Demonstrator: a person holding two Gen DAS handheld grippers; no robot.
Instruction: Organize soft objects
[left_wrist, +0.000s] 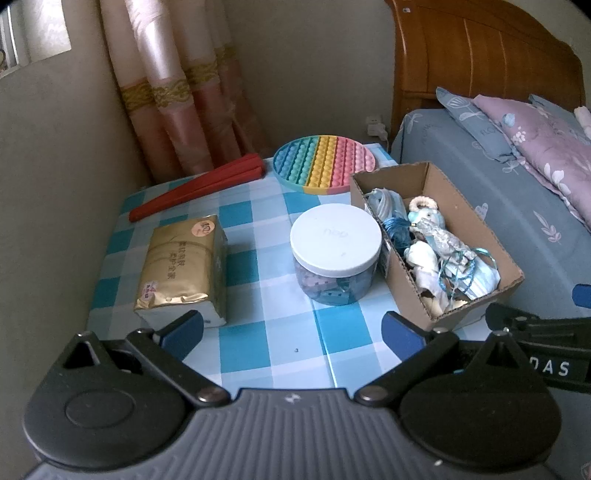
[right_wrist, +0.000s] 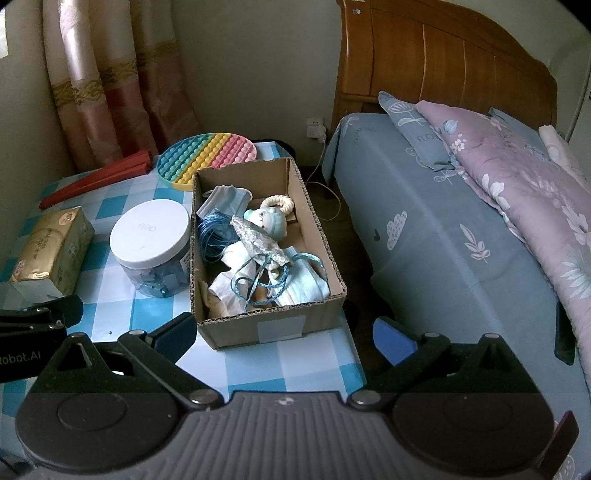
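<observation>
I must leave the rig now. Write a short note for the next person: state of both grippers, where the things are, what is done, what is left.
Left gripper: open, empty, above the checkered tablecloth.
Right gripper: open, empty, just in front of the cardboard box.
The box holds a small doll, face masks, a blue cord coil and blue ribbon, all loosely piled.
Outside the box: tissue pack, white-lidded jar, rainbow pop-it mat, red folded fan.
Done: soft items appear gathered in the box.
Left: probably tidying the pile; nothing is gripped yet.
</observation>
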